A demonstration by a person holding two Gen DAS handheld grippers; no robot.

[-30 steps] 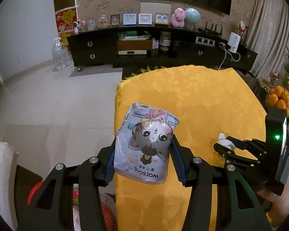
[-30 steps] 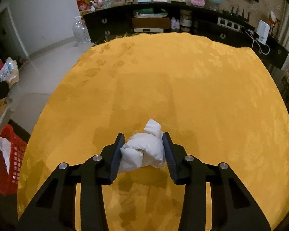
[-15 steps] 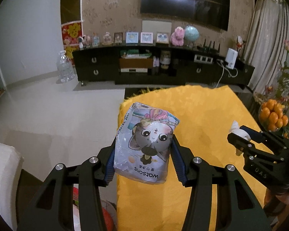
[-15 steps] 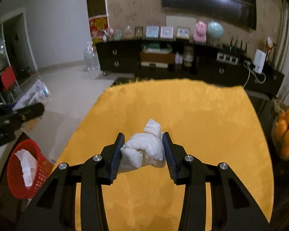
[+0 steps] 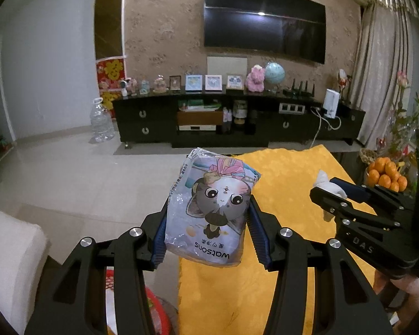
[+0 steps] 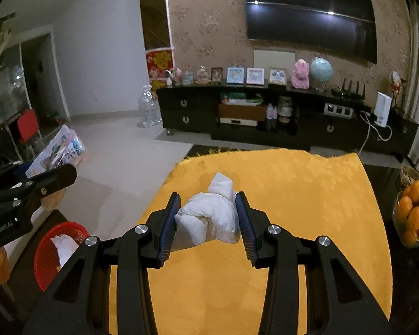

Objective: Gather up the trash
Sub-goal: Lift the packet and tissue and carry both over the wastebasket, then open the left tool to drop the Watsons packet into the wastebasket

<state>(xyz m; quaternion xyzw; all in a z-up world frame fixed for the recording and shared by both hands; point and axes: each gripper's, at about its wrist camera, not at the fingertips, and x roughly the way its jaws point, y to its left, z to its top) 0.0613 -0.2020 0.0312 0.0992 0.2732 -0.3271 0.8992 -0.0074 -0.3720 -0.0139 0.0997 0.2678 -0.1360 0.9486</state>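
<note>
Here the left gripper (image 5: 208, 231) is clamped on a Watsons tissue packet (image 5: 211, 209), the packet standing upright between both pads, held past the left edge of the yellow tablecloth (image 5: 287, 178); the right gripper (image 6: 208, 217) is closed on a crumpled white tissue (image 6: 209, 217) above the cloth; a red basket (image 6: 46, 254) sits on the floor by the table's left side.

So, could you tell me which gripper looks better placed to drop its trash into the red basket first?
Left, probably. The left gripper with the Watsons packet is directly above the red basket, while the right gripper holds its tissue wad over the yellow tablecloth.
</note>
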